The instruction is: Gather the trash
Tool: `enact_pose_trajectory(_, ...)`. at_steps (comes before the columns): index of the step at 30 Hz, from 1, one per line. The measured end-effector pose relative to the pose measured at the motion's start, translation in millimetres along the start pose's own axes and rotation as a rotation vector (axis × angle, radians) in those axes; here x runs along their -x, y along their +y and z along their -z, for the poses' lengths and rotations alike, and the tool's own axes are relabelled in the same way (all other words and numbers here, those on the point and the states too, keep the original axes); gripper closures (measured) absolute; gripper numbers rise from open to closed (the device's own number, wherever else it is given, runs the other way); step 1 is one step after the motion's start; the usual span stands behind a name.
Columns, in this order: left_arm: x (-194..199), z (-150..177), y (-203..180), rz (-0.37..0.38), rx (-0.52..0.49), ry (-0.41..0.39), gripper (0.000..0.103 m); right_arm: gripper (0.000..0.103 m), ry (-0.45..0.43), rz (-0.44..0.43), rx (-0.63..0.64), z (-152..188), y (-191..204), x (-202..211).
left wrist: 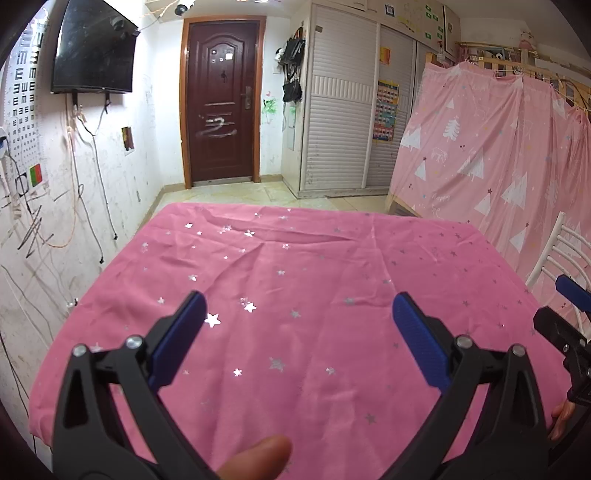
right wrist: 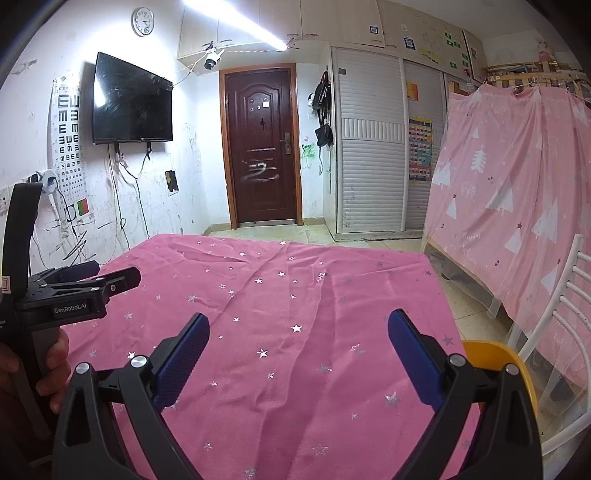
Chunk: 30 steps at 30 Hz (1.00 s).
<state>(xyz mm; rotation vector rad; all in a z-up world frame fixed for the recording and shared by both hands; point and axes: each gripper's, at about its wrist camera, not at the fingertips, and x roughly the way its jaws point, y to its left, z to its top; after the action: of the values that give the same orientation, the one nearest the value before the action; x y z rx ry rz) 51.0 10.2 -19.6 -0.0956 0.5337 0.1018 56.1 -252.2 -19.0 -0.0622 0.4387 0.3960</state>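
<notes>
Both the left gripper [left wrist: 298,310] and right gripper [right wrist: 298,328] gape wide, grasping nothing, above the pink cloth [left wrist: 314,266].

A ceiling strip light [right wrist: 236,22] lights the room brightly and blows out white, glinting below on the television [right wrist: 131,99], while fisheye curvature bends walls and darkens every corner.

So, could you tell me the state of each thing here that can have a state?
Left gripper: jaws wide open, holding nothing.
Right gripper: jaws wide open, holding nothing.
Door: closed.
TV: screen dark.
Wardrobe doors: shut.
Pink tablecloth: spread out, wrinkled, no trash visible on it.
</notes>
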Motion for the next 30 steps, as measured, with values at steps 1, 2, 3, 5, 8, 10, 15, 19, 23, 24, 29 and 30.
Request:
enact_pose_trajectory(1, -0.6, 0.6, 0.5, 0.000, 0.000, 0.000, 0.006, 0.013, 0.000, 0.000, 0.001, 0.1, 0.4, -0.5)
enact_pose_trajectory(2, -1.0, 0.3, 0.5, 0.001, -0.001, 0.002, 0.006, 0.013, 0.000, 0.000, 0.002, 0.3, 0.4, -0.6)
enact_pose_trajectory(3, -0.1, 0.0, 0.1, 0.000, 0.000, 0.001, 0.006, 0.013, 0.001, -0.001, 0.004, 0.3, 0.5, -0.8)
enact_pose_trajectory(5, -0.1, -0.1, 0.1, 0.001, -0.001, 0.001, 0.006, 0.013, 0.001, -0.001, 0.007, 0.7, 0.7, -0.8)
enact_pose_trajectory(8, -0.1, -0.1, -0.1, 0.001, -0.002, 0.001, 0.006, 0.013, 0.002, 0.000, 0.010, 0.5, 1.4, -1.2)
enact_pose_trajectory(10, 0.0, -0.1, -0.1, 0.001, 0.000, 0.000, 0.006, 0.013, 0.002, 0.000, 0.010, 1.1, 1.4, -1.2)
enact_pose_trajectory(15, -0.5, 0.3, 0.1, 0.000, 0.000, 0.001, 0.006, 0.013, 0.002, -0.001, 0.010, 1.1, 1.4, -1.2)
enact_pose_trajectory(19, -0.1, -0.1, 0.2, 0.000, -0.001, 0.002, 0.006, 0.013, 0.002, -0.001, 0.011, 1.1, 1.5, -1.1)
enact_pose_trajectory(23, 0.2, 0.1, 1.4, 0.002, 0.000, 0.002, 0.006, 0.013, 0.002, -0.001, 0.011, 1.5, 1.5, -1.6)
enact_pose_trajectory(24, 0.2, 0.6, 1.7, 0.003, 0.000, 0.001, 0.006, 0.013, 0.002, -0.001, 0.011, 1.5, 1.4, -1.3)
enact_pose_trajectory(29, 0.4, 0.0, 1.2, 0.000, 0.000, 0.001, 0.006, 0.013, 0.002, 0.000, 0.012, 1.4, 1.4, -1.5)
enact_pose_trajectory(30, 0.3, -0.1, 1.3, 0.000, 0.000, 0.001, 0.006, 0.013, 0.002, -0.001, 0.012, 1.5, 1.3, -1.5)
